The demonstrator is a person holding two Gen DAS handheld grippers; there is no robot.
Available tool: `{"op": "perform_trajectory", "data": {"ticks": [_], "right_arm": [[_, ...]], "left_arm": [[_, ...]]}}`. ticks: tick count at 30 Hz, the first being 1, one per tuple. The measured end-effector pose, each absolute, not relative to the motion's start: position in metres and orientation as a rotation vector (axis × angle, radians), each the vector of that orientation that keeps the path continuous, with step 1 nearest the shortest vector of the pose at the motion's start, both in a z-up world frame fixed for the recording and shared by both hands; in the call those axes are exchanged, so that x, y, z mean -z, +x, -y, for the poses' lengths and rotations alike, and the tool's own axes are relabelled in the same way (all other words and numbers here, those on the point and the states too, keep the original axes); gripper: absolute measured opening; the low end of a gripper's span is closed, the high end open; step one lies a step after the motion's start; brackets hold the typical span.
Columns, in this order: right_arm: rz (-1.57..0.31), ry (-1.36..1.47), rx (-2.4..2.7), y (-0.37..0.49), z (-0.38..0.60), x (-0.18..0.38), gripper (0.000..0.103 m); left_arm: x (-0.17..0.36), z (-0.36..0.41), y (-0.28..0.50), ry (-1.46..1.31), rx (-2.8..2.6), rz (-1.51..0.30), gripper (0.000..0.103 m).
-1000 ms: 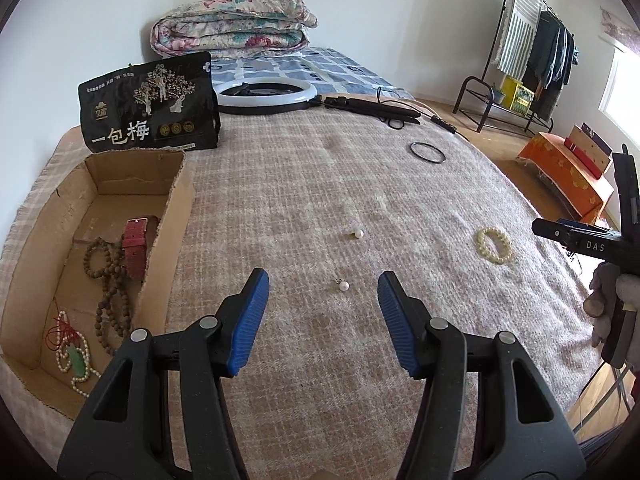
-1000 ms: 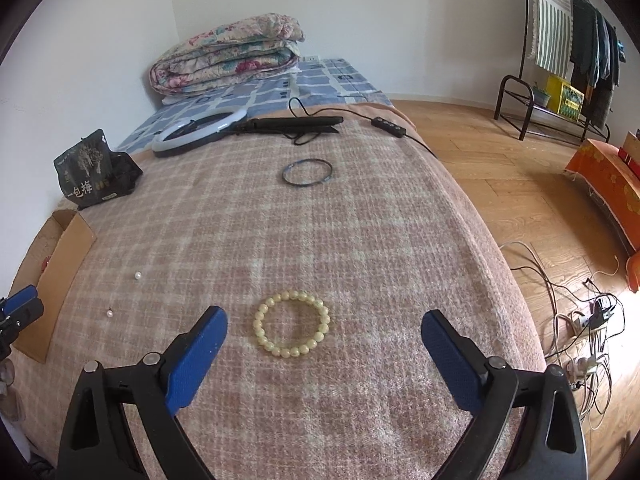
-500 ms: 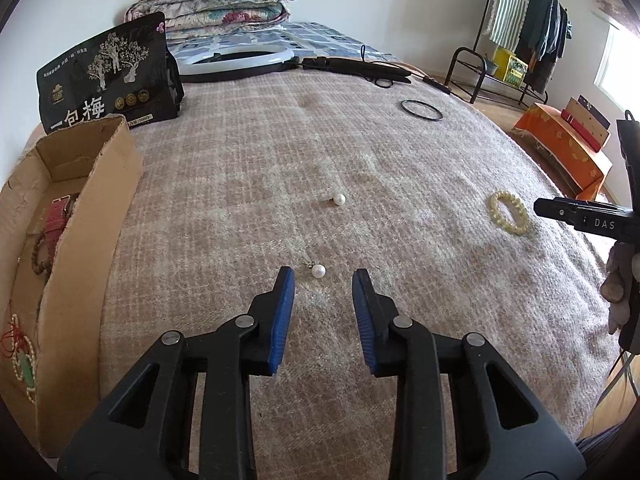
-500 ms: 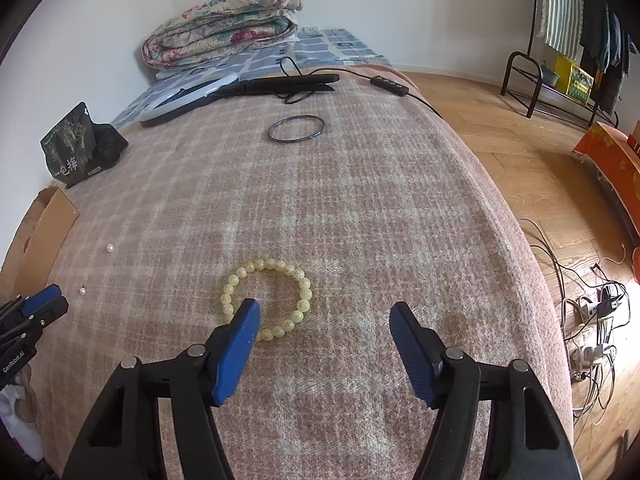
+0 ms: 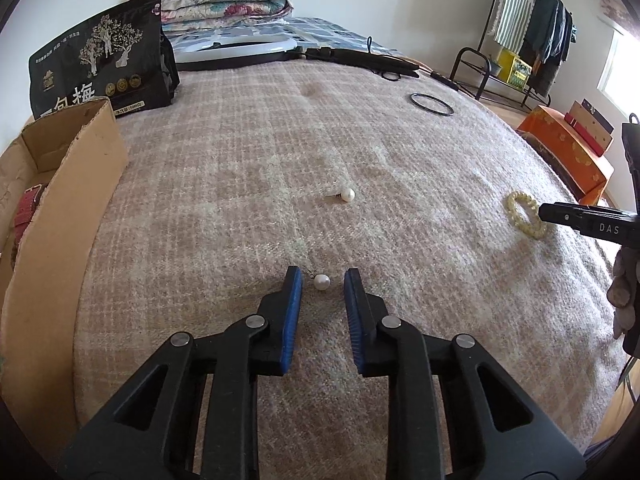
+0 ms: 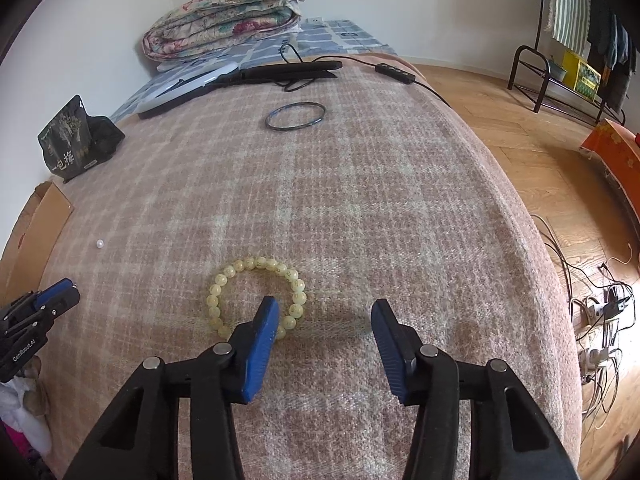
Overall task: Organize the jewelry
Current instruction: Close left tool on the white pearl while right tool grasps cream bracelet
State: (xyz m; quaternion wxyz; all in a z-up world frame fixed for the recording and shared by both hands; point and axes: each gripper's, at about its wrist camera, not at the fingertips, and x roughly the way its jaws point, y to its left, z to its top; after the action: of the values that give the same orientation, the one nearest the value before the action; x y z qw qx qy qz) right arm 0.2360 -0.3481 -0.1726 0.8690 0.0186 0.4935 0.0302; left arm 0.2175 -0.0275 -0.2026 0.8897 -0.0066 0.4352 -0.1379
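Observation:
A white pearl earring [image 5: 321, 281] lies on the plaid blanket between the tips of my left gripper [image 5: 322, 278], which is open and narrow, not touching it. A second pearl earring [image 5: 346, 195] lies farther ahead; it also shows in the right wrist view [image 6: 99, 243]. A yellow bead bracelet [image 6: 256, 296] lies under my right gripper [image 6: 325, 312], which is open; its left finger [image 6: 262, 328] sits inside the ring over the near beads. The bracelet also shows in the left wrist view [image 5: 525, 214]. A dark bangle [image 6: 295, 116] lies farther back.
An open cardboard box [image 5: 60, 184] with a red strap stands at the left edge. A black snack bag [image 5: 100, 68], a ring light [image 5: 236, 50] and cables lie at the back. The bed edge drops to wooden floor [image 6: 560, 152] on the right.
Both grippers have moved forward and down to the blanket and narrowed. The left now brackets the near pearl; the right's left finger now overlaps the bracelet.

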Motion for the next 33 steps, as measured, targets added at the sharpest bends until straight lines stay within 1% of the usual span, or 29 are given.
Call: {"op": "perform_trajectory", "data": {"ticks": [4,6,9,11,14,15,17,19,22,24,33], "right_arm": [[-1.033,0.033,-0.068,0.239,0.346,0.174,0.043],[-1.035,0.023,-0.072,0.241,0.343,0.175,0.039],[-1.040,0.016,-0.080,0.242,0.340,0.177,0.037],[-1.045,0.008,-0.086,0.244,0.337,0.178,0.037],[-1.050,-0.008,-0.101,0.245,0.333,0.179,0.031],[-1.051,-0.005,-0.106,0.244,0.333,0.178,0.026],[-1.054,0.010,-0.112,0.244,0.335,0.179,0.022],[-1.055,0.023,-0.127,0.244,0.335,0.179,0.013],[-1.049,0.019,-0.135,0.243,0.334,0.177,0.007],[-1.042,0.019,-0.137,0.241,0.334,0.176,0.006],[-0.996,0.019,-0.143,0.236,0.334,0.160,0.005]], "left_arm": [[0.203,0.027,0.218,-0.019,0.289,-0.902,0.014],[0.204,0.027,0.218,-0.020,0.290,-0.903,0.012],[0.203,0.027,0.218,-0.023,0.291,-0.904,0.009],[0.203,0.026,0.218,-0.023,0.291,-0.903,0.008],[0.203,0.026,0.218,-0.020,0.290,-0.902,0.008],[0.203,0.027,0.218,-0.019,0.289,-0.902,0.008],[0.203,0.027,0.217,-0.016,0.290,-0.900,0.008],[0.202,0.027,0.216,-0.015,0.293,-0.900,0.008],[0.202,0.027,0.215,-0.013,0.293,-0.898,0.008],[0.201,0.028,0.214,-0.010,0.293,-0.895,0.008],[0.192,0.026,0.210,-0.013,0.293,-0.875,0.008]]}}
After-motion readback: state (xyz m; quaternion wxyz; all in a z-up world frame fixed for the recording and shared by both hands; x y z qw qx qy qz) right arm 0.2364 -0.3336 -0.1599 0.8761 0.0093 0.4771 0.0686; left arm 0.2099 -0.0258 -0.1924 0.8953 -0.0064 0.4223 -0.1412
